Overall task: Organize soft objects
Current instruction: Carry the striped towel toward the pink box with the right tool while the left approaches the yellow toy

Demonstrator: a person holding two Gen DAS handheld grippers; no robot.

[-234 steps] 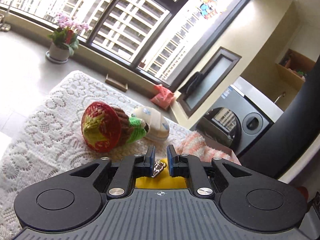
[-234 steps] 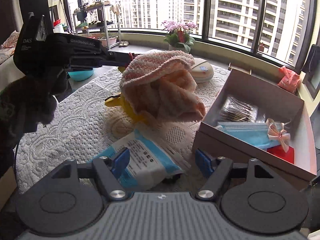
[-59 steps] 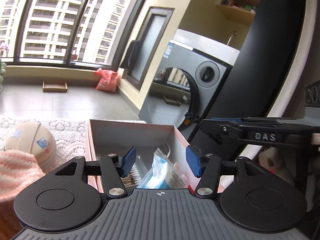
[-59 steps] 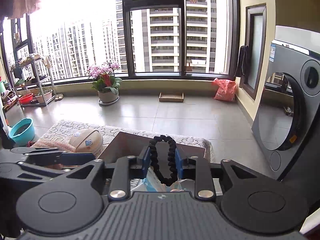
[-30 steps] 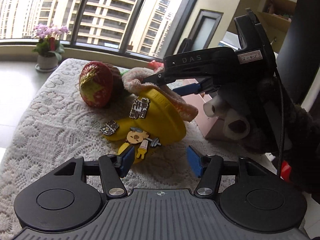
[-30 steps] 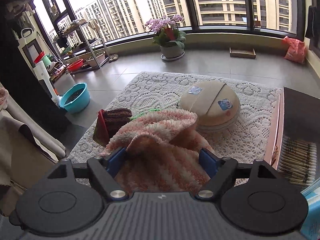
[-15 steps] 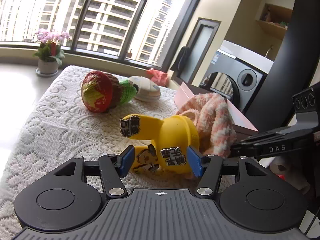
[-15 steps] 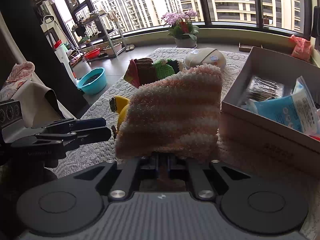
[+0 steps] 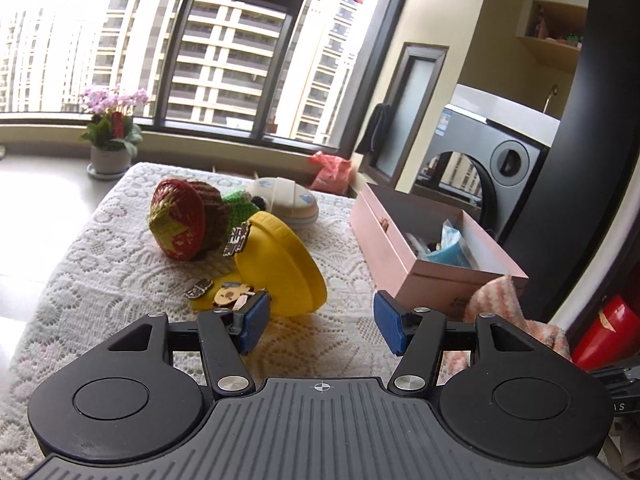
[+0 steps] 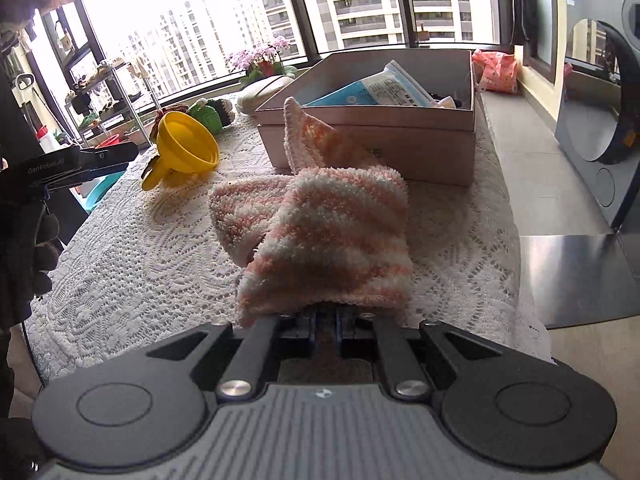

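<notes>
Pink towel (image 10: 328,236) dragged before box (image 10: 372,148), right gripper (image 10: 325,326) pinching; left gripper (image 9: 320,322) open, empty.

Pink-and-white striped knit cloth (image 10: 328,232); yellow funnel (image 9: 280,264); pale pink box (image 10: 372,140); white lace cover (image 10: 140,248) on the bench; red-and-gold woven hat (image 9: 176,220).

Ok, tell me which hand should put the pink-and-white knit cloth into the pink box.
Right. Its tongs are already shut on the knit cloth, and the open pink box sits straight ahead of them. The left tongs are open and empty, over bare lace beside the yellow funnel.
</notes>
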